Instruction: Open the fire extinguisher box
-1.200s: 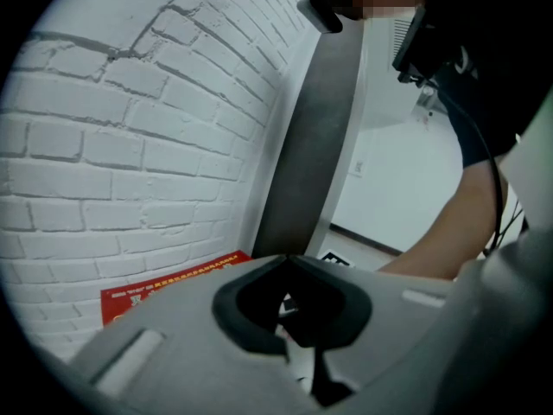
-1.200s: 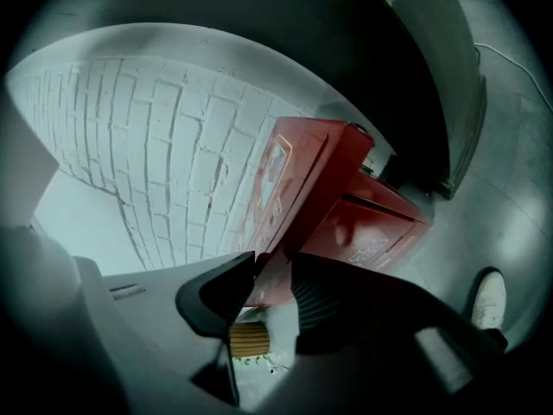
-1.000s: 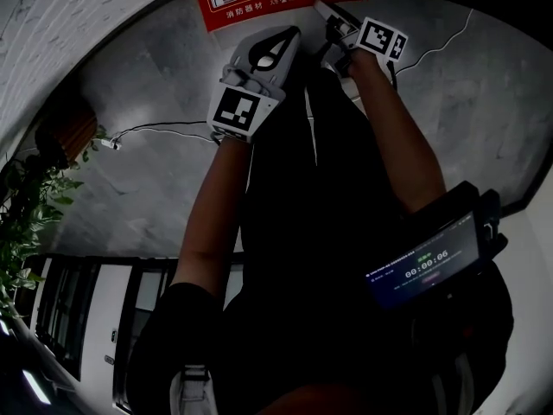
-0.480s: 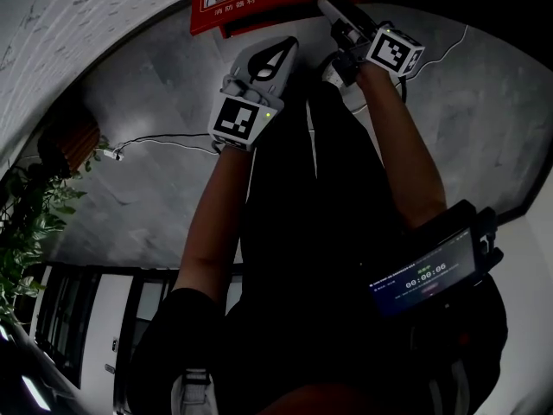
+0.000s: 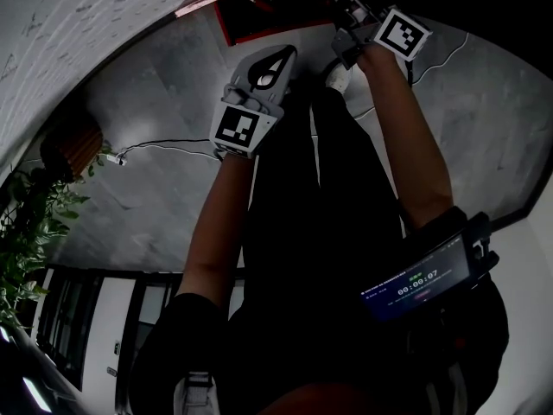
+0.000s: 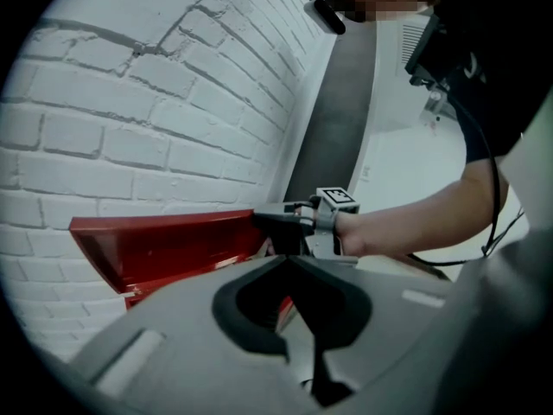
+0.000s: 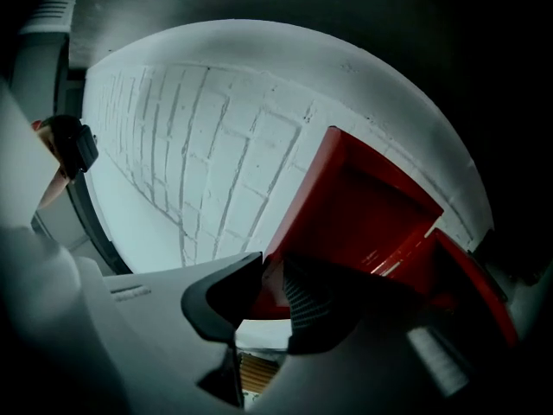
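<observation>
The right gripper [image 7: 272, 285] pinched the free edge of the red lid [image 7: 363, 197], which sat between its ribbed pad and the opposite jaw. Its jaws had just been closing on that edge. The lid stood lifted at a slant above the fire extinguisher box [image 7: 473, 271], so the box showed open beneath it.

The left gripper [image 6: 289, 262] had its jaws pressed together with nothing between them. It was held near the box, just beside the person's right hand [image 6: 367, 232], and gripped no part of the box.

The box stood on the grey floor [image 5: 155, 180], at the floor's far edge where it met the white brick wall [image 6: 130, 102]. A thin cable [image 5: 168, 142] ran across the floor, and a leafy plant [image 5: 26, 232] stood at the floor's left edge.
</observation>
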The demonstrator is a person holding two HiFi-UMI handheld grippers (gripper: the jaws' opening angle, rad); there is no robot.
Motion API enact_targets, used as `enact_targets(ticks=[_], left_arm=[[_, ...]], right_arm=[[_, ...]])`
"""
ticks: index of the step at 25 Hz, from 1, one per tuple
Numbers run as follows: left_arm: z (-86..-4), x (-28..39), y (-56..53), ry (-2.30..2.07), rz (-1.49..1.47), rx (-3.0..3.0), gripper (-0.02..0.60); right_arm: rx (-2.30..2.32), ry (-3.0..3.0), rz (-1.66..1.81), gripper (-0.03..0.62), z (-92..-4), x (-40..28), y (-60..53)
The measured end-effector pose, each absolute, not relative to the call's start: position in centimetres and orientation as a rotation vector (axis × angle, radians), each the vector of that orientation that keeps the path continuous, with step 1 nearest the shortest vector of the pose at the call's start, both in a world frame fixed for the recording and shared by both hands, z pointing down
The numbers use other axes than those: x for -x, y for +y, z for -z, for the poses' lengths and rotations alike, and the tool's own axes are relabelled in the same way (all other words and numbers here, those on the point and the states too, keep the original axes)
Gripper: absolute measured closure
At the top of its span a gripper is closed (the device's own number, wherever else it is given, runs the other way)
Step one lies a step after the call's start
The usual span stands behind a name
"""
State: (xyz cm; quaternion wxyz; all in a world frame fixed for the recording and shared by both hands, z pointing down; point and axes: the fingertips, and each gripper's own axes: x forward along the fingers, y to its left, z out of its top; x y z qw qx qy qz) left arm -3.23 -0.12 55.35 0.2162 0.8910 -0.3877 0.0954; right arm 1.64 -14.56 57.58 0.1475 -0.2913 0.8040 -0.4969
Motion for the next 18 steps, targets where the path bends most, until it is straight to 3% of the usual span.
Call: enact_targets(ticks=[18], left_arm=[[-55.1,5.6,-1.4,-1.109,-0.258,-2.45,0.58]], right_arm=[[0.87,2.326,1.363,0.52,-56.8,-0.3,-22.2]])
